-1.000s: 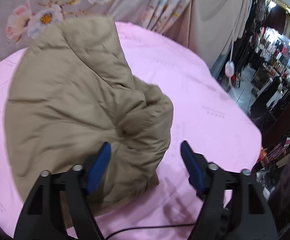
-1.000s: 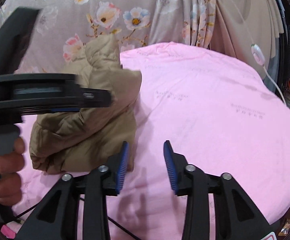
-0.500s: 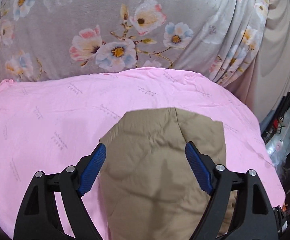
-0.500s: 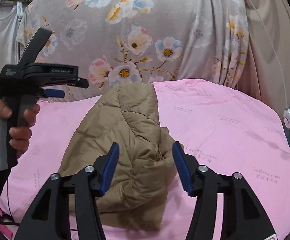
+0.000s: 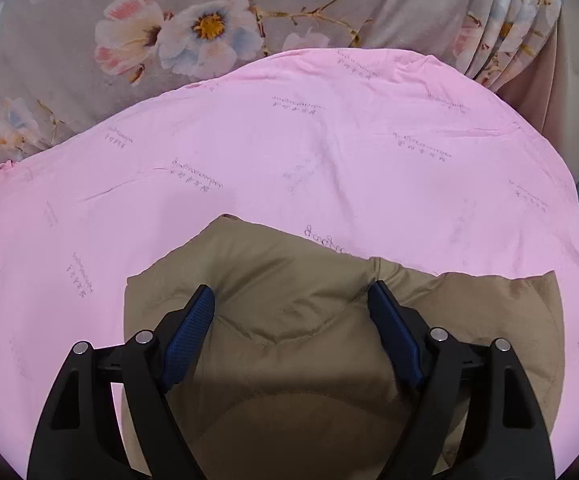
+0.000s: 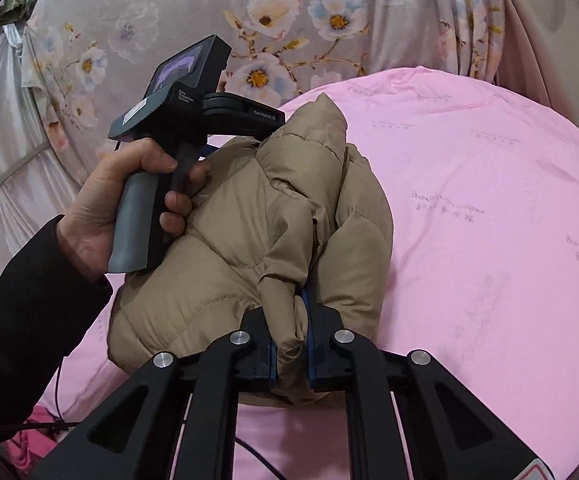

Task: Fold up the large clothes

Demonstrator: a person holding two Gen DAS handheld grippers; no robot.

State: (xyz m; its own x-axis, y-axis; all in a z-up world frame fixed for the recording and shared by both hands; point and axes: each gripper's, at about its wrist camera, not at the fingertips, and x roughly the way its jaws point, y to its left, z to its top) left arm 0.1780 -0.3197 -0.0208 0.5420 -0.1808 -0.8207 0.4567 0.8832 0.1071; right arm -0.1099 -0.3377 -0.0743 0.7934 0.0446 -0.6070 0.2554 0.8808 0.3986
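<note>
- The tan jacket point(image 6: 273, 232) sits bunched on the pink sheet point(image 6: 489, 208), near its front edge, a heap not yet folded flat.
- Right gripper point(image 6: 291, 344) is closing, its jaws pinching a fold of the jacket's near edge, probably to anchor or lift that end.
- Left gripper point(image 5: 291, 312) hangs wide open, angled down over the jacket, pads astride the padding but not pressing.
- The hand point(image 6: 129, 196) wraps its handle; black sleeve point(image 6: 29, 312) below.
</note>
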